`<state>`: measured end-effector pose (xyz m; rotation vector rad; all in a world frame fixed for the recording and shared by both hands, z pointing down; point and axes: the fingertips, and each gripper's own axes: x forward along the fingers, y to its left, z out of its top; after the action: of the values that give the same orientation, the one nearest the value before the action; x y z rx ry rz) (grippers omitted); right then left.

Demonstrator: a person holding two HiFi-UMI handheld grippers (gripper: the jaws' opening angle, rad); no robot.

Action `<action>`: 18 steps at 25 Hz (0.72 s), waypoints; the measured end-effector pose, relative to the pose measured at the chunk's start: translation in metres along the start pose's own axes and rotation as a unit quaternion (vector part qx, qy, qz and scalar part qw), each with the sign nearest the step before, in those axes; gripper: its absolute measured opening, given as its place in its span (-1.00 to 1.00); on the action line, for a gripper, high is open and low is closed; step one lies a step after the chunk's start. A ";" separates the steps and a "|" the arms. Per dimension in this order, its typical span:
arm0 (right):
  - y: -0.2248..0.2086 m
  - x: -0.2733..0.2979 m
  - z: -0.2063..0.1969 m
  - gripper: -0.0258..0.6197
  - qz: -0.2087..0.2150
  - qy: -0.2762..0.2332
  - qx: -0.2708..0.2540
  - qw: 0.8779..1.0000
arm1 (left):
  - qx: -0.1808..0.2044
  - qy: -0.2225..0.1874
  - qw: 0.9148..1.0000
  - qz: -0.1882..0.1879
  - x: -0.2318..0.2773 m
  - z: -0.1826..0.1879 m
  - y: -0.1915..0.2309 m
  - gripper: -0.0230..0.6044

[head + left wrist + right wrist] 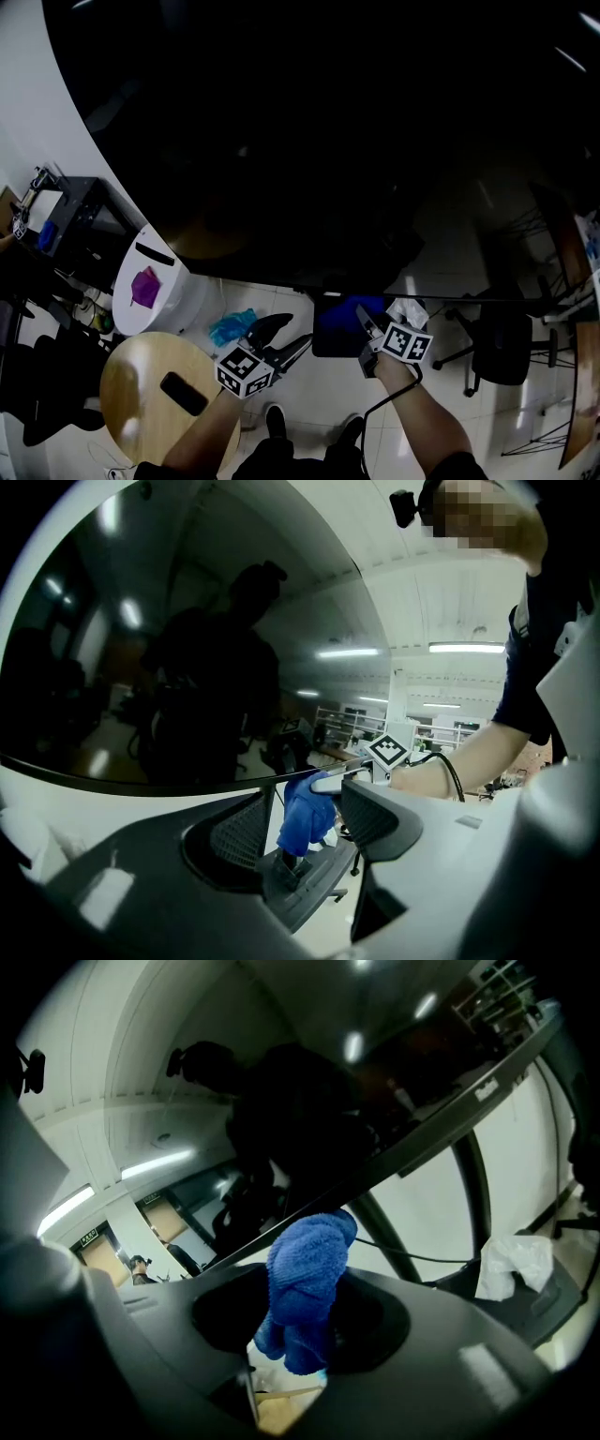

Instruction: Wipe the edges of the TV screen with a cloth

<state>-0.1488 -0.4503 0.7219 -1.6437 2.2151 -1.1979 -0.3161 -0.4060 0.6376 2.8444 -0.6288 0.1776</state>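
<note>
My right tongs (298, 1340) pinch the blue cloth (309, 1260) at the TV screen (328, 141)'s bottom edge, lower centre. My left tongs (286, 335) gape empty

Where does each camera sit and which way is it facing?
Head view: on head, facing down at TV screen; both forearms, left gripper, right gripper.
Left gripper view: on left gripper, facing screen's lower edge; open jaws, right forearm.
Right gripper view: on right gripper, facing up at screen; jaws gripping blue cloth.
Shared: blue cloth, TV screen.
</note>
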 end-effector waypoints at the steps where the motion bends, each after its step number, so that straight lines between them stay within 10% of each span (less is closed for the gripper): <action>1: 0.007 0.007 -0.004 -0.36 0.004 0.005 -0.001 1.000 | -0.001 -0.001 1.000 0.006 -0.007 -0.001 0.007 -0.15; 18: 0.148 0.128 -0.084 -0.36 0.068 0.073 -0.024 0.995 | -0.012 -0.017 0.995 0.100 -0.147 -0.012 0.115 -0.14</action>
<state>-0.3545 -0.5038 0.7243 -1.4362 2.4182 -1.2754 -0.4992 -0.4458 0.6467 2.7643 -0.9171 0.1521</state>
